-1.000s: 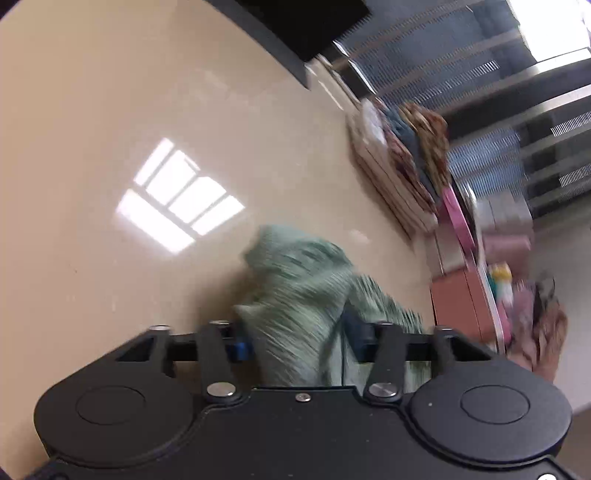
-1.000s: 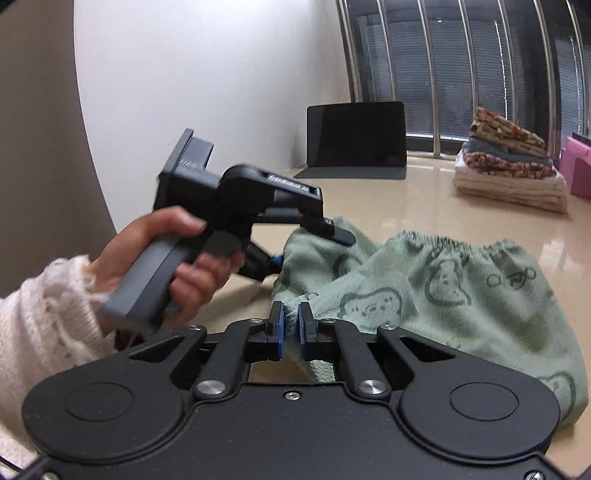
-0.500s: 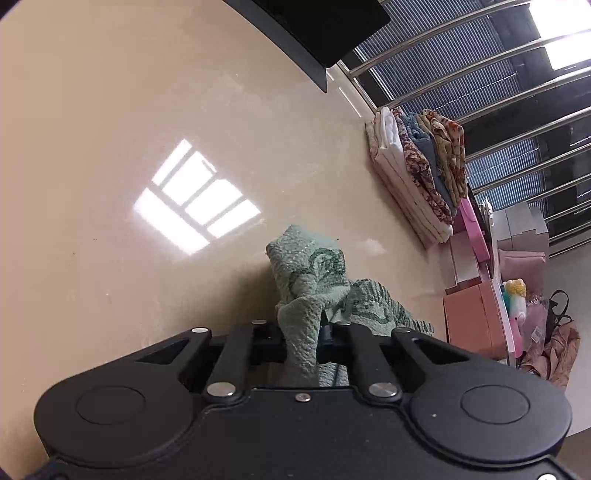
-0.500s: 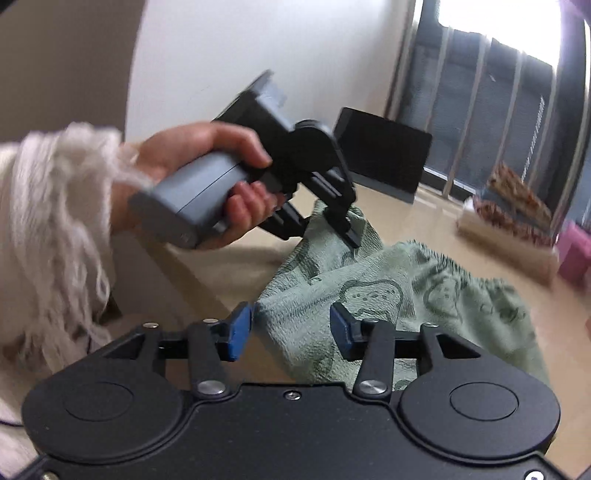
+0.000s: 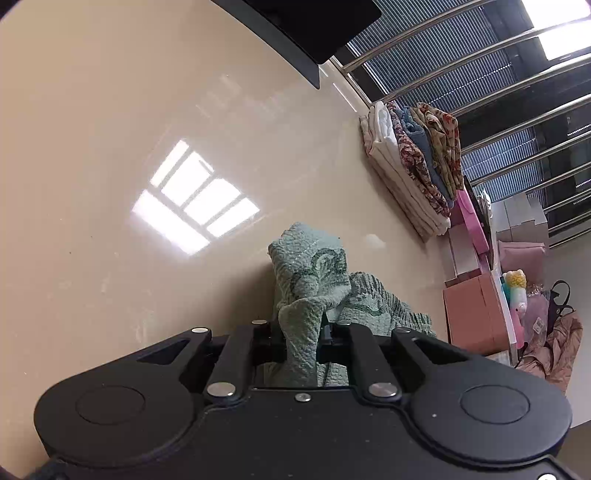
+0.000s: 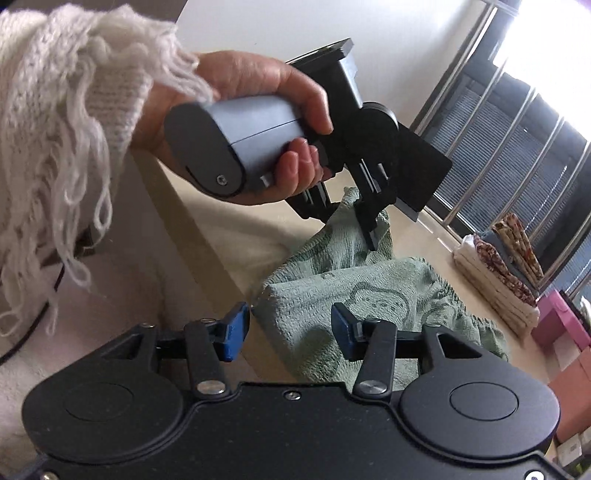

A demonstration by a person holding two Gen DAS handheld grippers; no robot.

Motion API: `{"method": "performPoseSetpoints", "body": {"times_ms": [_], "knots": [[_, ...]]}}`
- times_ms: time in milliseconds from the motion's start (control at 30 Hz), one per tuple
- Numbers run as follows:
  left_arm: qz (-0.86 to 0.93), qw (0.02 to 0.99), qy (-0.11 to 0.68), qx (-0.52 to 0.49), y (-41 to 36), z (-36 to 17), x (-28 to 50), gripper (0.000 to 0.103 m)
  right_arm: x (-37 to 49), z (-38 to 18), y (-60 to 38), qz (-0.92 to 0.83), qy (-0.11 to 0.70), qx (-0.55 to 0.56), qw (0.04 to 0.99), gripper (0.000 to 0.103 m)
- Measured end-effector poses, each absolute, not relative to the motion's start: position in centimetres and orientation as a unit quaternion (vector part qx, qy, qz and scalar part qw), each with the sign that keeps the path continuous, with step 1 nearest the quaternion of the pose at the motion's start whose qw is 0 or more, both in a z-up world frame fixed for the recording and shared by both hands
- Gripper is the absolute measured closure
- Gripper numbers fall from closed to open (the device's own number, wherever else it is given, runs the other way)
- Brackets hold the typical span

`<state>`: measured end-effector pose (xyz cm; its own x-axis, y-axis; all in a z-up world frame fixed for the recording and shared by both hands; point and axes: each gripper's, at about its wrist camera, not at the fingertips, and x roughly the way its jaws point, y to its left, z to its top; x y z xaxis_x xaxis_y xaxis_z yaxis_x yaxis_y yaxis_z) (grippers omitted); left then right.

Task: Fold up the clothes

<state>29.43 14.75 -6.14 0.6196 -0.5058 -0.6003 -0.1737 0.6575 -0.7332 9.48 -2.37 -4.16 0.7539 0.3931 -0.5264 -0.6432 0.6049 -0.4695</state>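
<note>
- Left gripper clamped on a fold of green cloth; fabric bunched upward between the pads, rest trailing onto the beige table
- Right gripper with jaws apart after just opening; blue pads either side of a cloth corner, not pressing it
- From the right view, hand in a fuzzy white sleeve wrapped round the left gripper's grey handle; gripper tip down in the cloth
- Cloth heaped near the table's near edge; bear-like print on it
- Stack of folded clothes well apart, by the window bars; dark screen at the table's far side
</note>
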Motion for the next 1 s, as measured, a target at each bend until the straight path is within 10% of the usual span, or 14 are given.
{"method": "performPoseSetpoints", "body": {"times_ms": [233, 433, 1000], "knots": [[-0.106, 0.801, 0.428, -0.404, 14.9, -6.4, 29.7, 0.091, 8.9, -4.9, -1.2, 0.299, 0.174, -0.387, 0.855, 0.056], [-0.107, 0.804, 0.427, -0.399, 14.9, -6.4, 29.7, 0.091, 9.2, -4.4, -1.0, 0.306, 0.188, -0.389, 0.849, 0.093], [-0.128, 0.796, 0.391, -0.444, 17.0, -6.9, 27.3, 0.094, 11.7, 0.8, -7.4, 0.363, 0.233, -0.085, 0.898, 0.097]]}}
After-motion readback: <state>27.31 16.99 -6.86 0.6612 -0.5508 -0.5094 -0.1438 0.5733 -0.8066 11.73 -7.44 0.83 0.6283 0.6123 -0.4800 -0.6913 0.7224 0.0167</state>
